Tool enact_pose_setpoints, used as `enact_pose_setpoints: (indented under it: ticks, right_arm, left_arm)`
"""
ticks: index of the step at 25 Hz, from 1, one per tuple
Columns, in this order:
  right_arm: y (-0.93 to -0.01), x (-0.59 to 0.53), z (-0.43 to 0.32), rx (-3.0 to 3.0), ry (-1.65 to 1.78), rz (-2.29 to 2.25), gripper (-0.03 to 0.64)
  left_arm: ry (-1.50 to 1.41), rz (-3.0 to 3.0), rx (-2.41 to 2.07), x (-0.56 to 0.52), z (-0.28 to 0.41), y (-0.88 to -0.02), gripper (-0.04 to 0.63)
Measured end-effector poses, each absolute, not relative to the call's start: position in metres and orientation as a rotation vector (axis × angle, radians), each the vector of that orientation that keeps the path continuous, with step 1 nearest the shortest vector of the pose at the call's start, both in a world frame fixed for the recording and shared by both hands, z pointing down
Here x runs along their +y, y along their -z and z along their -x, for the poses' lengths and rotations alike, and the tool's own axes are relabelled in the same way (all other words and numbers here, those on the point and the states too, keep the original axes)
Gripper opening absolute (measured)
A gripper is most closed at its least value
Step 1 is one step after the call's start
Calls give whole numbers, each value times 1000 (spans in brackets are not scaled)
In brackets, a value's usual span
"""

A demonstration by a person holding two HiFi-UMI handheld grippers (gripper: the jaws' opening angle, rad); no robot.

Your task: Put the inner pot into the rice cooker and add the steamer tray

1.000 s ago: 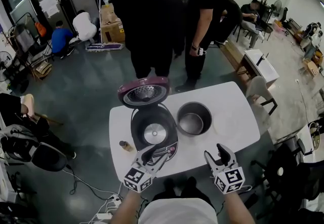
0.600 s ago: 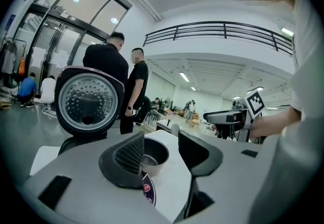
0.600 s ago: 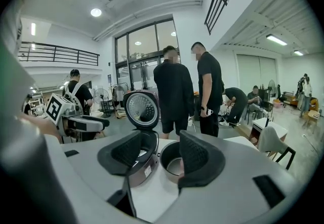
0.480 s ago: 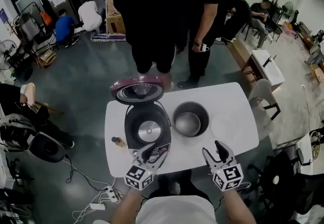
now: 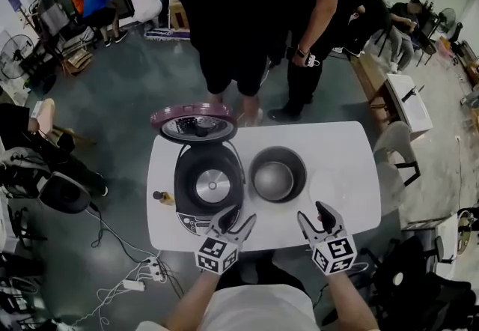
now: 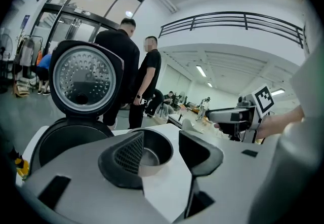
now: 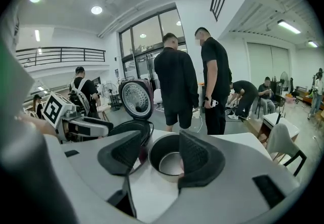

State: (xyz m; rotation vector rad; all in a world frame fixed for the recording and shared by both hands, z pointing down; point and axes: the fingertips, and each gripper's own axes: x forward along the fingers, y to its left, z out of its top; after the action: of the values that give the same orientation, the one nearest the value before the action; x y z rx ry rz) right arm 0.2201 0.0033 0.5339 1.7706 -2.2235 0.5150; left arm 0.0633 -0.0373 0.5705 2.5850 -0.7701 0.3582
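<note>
Two tongs logged, both open and empty: left gripper [image 5: 238,219] with jaws parted roughly halfway, right gripper [image 5: 314,216] a shade wider, no pad touching anything

Change since a second back:
- found both grippers carried forward and lower, tips now at the near edge of the table [image 5: 337,165]
- found the left one swung off the front panel of the rice cooker [image 5: 183,172] and turned toward the inner pot [image 5: 278,180]
- no real change in either jaw gap
- pot and cooker unmoved

Reading for the task: judged as the approach to a two-handed lift of the pot. Nothing placed yet, so both steps are outstanding

Position of the task's thing:
- inner pot upright on the table, just right of the cooker; touching it or not, cannot tell
- cooker open, lid [image 5: 194,123] tipped up on the far side, cavity bare down to the heating plate
- pot ahead of the two grippers and between their lines, apart from both
- from the left gripper [image 6: 162,153], pot [image 6: 154,142] framed in the jaw gap but beyond the tips
- from the right gripper [image 7: 161,159], pot [image 7: 164,154] framed likewise, nearer its right pad

Steamer tray not found in any view

Also noted: small bottle [image 5: 159,195] left of the cooker, and two standing people [image 5: 247,15] past the far edge
</note>
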Motion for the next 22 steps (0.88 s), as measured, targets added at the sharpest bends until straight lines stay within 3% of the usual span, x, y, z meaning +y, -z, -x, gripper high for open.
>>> enact_pose_setpoints:
  ticks: [22]
  right_arm:
    - [-644, -57, -280, -2161, -657, -1598, 250]
  left_arm:
    - [-595, -2266, -1031, -67, -142, -686, 235]
